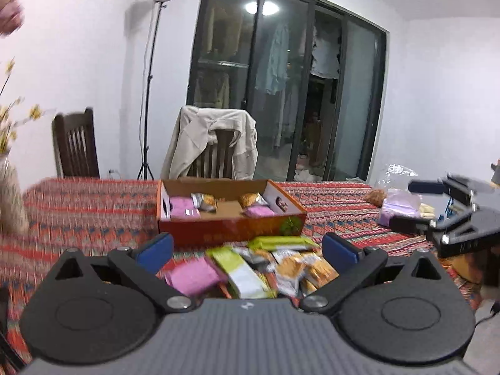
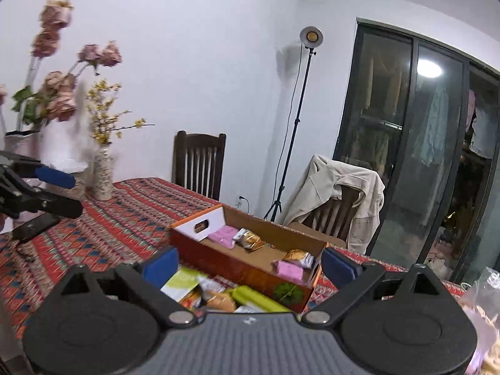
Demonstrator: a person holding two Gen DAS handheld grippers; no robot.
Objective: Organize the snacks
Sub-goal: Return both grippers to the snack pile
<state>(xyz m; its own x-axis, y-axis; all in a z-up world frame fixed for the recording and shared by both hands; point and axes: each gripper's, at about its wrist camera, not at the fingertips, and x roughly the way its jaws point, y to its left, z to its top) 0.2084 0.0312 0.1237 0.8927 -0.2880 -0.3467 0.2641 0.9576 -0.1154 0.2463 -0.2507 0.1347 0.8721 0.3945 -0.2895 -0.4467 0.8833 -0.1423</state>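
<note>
An orange cardboard box stands on the patterned tablecloth and holds pink packets and gold snack packets. A loose pile of snacks, pink, green and orange, lies in front of the box. My left gripper is open and empty, raised just above and before the pile. In the right wrist view the box sits ahead with the pile below. My right gripper is open and empty above the pile. The right gripper also shows at the right edge of the left wrist view.
Clear bags of snacks lie at the table's right. Vases with flowers stand at the far left. Two wooden chairs stand behind the table, one draped with a beige jacket. A lamp stand is by the wall.
</note>
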